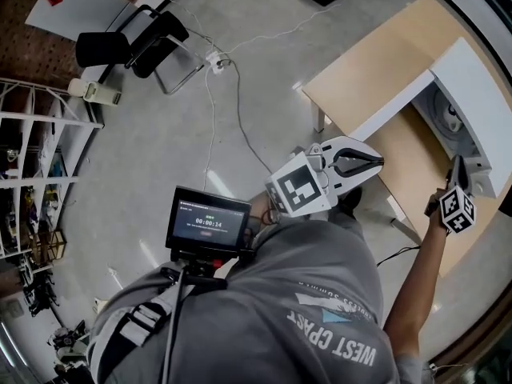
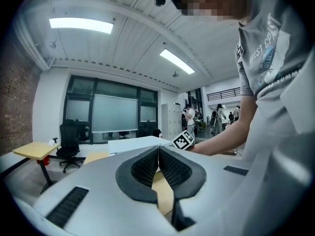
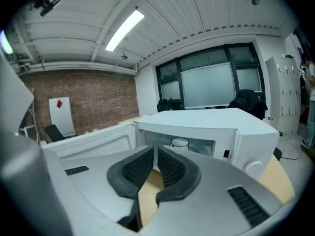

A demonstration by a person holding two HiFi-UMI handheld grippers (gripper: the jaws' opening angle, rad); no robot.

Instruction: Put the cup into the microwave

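A white microwave (image 3: 206, 119) stands on a wooden table (image 1: 376, 62) with its door (image 3: 93, 144) swung open to the left. A white cup (image 3: 179, 143) stands upright inside the cavity. My right gripper (image 3: 155, 149) hangs in front of the opening, apart from the cup, its jaws a narrow slit apart with nothing between them. In the head view it (image 1: 458, 174) is at the table's near edge, beside the microwave (image 1: 476, 94). My left gripper (image 1: 378, 163) is held near my body, shut and empty; its pads (image 2: 147, 163) meet at the tips.
A black office chair (image 1: 128, 42) and a cable (image 1: 228, 94) are on the grey floor to the left. Wire shelves (image 1: 40, 158) line the far left. A small screen (image 1: 206, 220) is mounted at my chest. People (image 2: 189, 117) stand far off.
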